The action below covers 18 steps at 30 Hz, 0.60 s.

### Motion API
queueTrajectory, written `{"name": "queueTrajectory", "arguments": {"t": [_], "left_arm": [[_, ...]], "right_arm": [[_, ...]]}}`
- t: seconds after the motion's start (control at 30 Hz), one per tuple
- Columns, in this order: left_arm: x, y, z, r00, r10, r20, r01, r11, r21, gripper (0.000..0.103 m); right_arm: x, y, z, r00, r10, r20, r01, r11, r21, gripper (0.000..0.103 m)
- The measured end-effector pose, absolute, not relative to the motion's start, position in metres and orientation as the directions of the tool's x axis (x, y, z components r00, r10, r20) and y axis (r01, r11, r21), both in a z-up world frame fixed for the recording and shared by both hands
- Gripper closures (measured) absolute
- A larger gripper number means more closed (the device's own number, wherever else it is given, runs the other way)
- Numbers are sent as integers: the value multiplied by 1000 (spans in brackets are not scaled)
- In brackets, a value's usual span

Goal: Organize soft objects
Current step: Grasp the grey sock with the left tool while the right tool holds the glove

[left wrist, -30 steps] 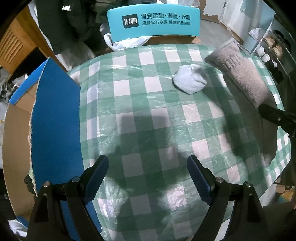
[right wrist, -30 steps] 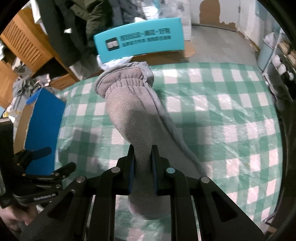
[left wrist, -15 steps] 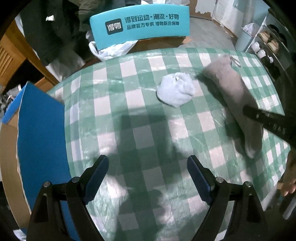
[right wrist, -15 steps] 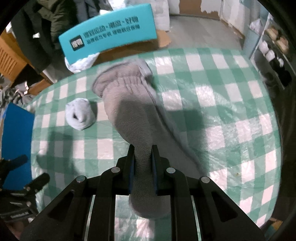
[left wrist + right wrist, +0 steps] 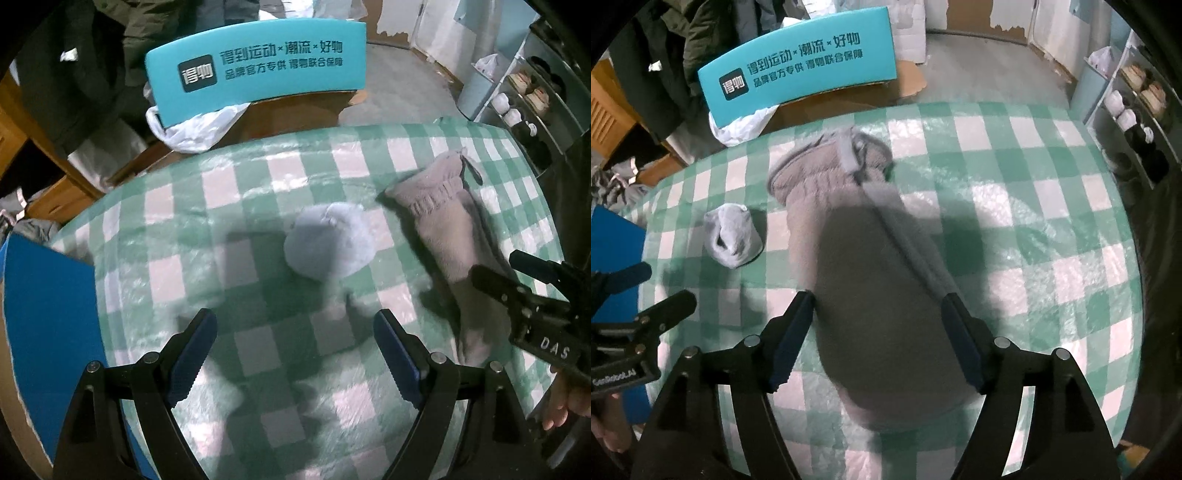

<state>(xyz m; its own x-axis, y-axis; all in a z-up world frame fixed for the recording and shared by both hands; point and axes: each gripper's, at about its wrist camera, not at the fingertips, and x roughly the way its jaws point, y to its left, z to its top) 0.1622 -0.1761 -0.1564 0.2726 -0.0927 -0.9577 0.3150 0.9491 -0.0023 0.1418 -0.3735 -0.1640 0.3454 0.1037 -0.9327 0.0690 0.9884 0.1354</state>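
Right hand-held gripper [image 5: 877,336]: jaws just opened wide, grey sock [image 5: 871,280] lying flat on checked tabletop [image 5: 1052,229] between them. Left hand-held gripper [image 5: 295,354] wide, empty, near rolled pale-blue sock [image 5: 328,245].

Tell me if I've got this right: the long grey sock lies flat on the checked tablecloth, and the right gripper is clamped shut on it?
Not quite. The long grey sock does lie on the checked tablecloth, but the right gripper is open: its jaws have just been opening and now stand apart on either side of the sock. The right wrist view shows it.
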Motion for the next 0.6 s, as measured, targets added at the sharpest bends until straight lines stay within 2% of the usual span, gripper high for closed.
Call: {"name": "queueTrajectory", "arguments": {"t": [0.6], "left_arm": [[195, -207, -173, 272, -80, -959, 339, 941, 18, 15]], "right_arm": [[162, -365, -179, 314, 105, -944, 4, 994, 112, 29]]}}
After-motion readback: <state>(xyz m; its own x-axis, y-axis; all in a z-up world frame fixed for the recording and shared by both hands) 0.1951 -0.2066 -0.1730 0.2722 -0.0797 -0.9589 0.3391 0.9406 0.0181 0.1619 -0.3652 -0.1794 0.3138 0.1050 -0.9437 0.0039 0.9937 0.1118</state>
